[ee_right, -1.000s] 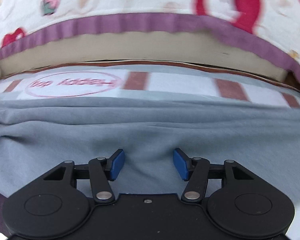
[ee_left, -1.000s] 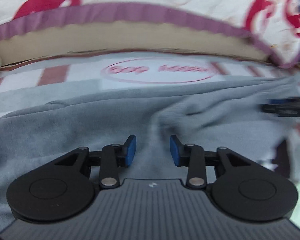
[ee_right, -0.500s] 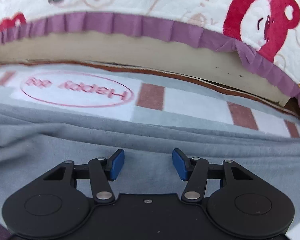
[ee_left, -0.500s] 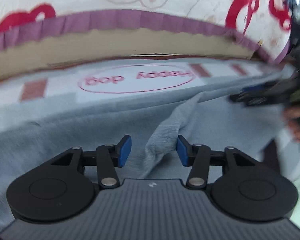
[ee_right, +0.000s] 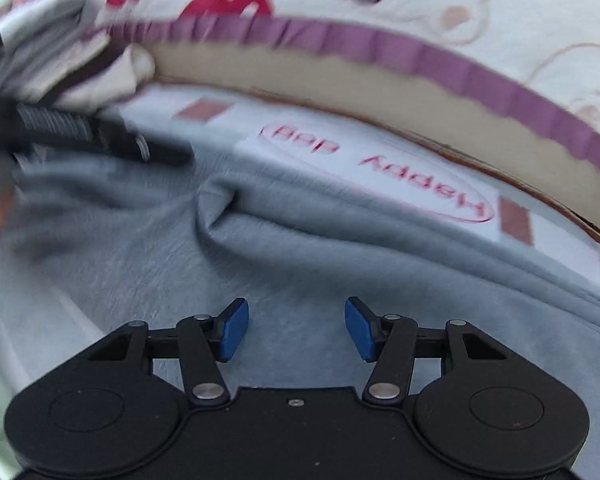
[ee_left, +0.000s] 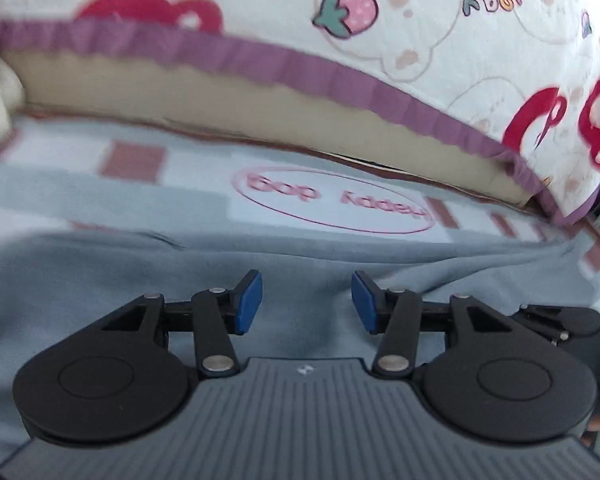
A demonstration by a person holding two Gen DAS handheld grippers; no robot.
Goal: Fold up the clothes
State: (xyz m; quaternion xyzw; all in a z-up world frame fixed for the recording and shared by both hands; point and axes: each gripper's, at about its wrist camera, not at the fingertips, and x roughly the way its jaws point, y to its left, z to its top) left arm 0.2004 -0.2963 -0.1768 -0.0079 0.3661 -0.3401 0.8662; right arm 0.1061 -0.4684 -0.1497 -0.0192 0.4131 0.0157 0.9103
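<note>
A grey sweatshirt (ee_left: 292,264) lies spread out on a checked mat (ee_left: 132,160) that has a pink oval with letters on it. Behind the mat is a puffy quilt (ee_left: 420,20) with strawberries and a purple frill.

The left gripper (ee_left: 307,302) hangs just over the grey cloth. Its blue pads stand apart, and nothing is pinched between them. The right gripper (ee_right: 297,329) is the same: its pads are apart, with only flat cloth under the gap and nothing held.

This looks like the gap between two folds. Both claws are empty and seem to be looking for a new bit of cloth to grab. The next move needs each claw to find an edge or a corner, dip down and pinch it, so that both can lift together and lay one part over the other.

The right view shows a bunched ridge (ee_right: 220,216) in the cloth, plus the other claw at the far left, blurred. The left view shows the cloth mostly smooth, and the tip of the other claw at the right edge.
</note>
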